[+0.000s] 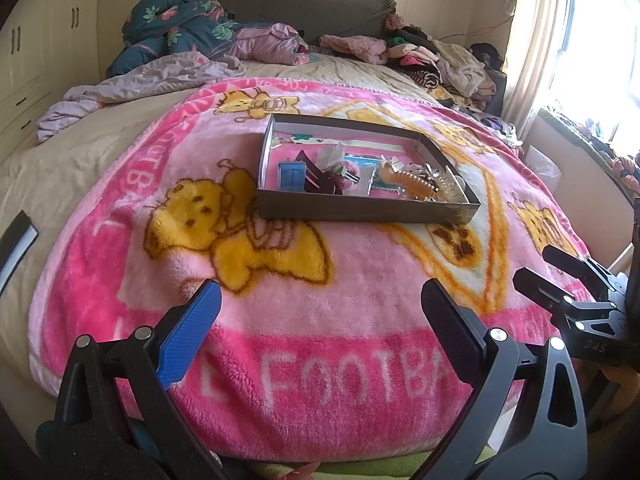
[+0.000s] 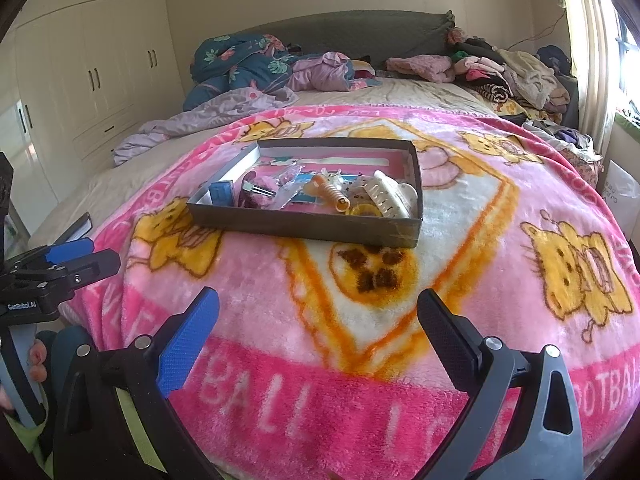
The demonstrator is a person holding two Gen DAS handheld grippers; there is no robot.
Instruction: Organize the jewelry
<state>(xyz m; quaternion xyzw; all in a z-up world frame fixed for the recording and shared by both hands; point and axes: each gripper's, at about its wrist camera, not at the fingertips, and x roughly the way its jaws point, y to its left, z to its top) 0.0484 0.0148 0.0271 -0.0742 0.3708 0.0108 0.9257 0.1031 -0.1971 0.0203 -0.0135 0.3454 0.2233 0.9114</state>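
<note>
A shallow dark box (image 2: 308, 224) sits in the middle of a fluffy pink blanket (image 2: 360, 380) on the bed, and all the little things I can see are inside it. At the left end of the box there is a small blue box (image 2: 222, 194), next to it something dark pink and fuzzy (image 2: 260, 192), then an orange comb clip (image 2: 334, 196) and a big cream claw clip (image 2: 390, 198) at the right end. They lie in a jumble, some on top of each other, with clear little bags mixed in. The left gripper (image 1: 320, 328) hovers over the near part of the blanket with its tongs wide and nothing between them. The right gripper (image 2: 318, 332) hovers there too, just to the right of the other, also wide and holding nothing. Both are well apart from the box. I cannot tell if the sorting is only starting or nearly over, since everything sits in the box but looks messy. Whoever picks next should go for a piece lying on top, like the cream claw clip, come down straight, and squeeze softly so the other bits do not slide
</note>
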